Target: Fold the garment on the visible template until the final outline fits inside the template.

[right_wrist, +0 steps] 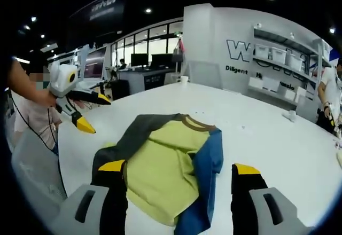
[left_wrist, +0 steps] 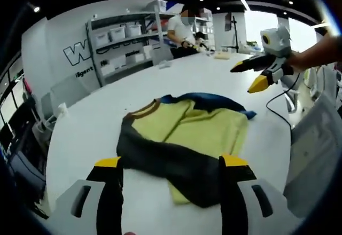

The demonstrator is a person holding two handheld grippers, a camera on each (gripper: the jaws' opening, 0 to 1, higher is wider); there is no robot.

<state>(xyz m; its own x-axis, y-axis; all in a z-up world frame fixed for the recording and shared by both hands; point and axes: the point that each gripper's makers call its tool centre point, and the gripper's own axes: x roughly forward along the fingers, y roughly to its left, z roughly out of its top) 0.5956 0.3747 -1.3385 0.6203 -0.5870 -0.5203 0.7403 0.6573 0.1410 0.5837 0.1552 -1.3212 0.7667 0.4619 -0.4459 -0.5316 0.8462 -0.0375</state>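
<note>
Fingers of the left gripper (left_wrist: pixel 171 171) and right gripper (right_wrist: pixel 179 177) stand apart, holding nothing, both lifted off the garment (right_wrist: pixel 160 165), which lies part-folded on the white table (left_wrist: pixel 176 75). Another fold likely comes next, needing a fresh edge grasp. One garment, two grippers.

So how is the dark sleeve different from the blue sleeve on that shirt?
The dark sleeve is charcoal grey; the blue sleeve is bright blue. They lie along opposite edges of the shirt. Both are folded in over its yellow-green body, flat on the white table.
</note>
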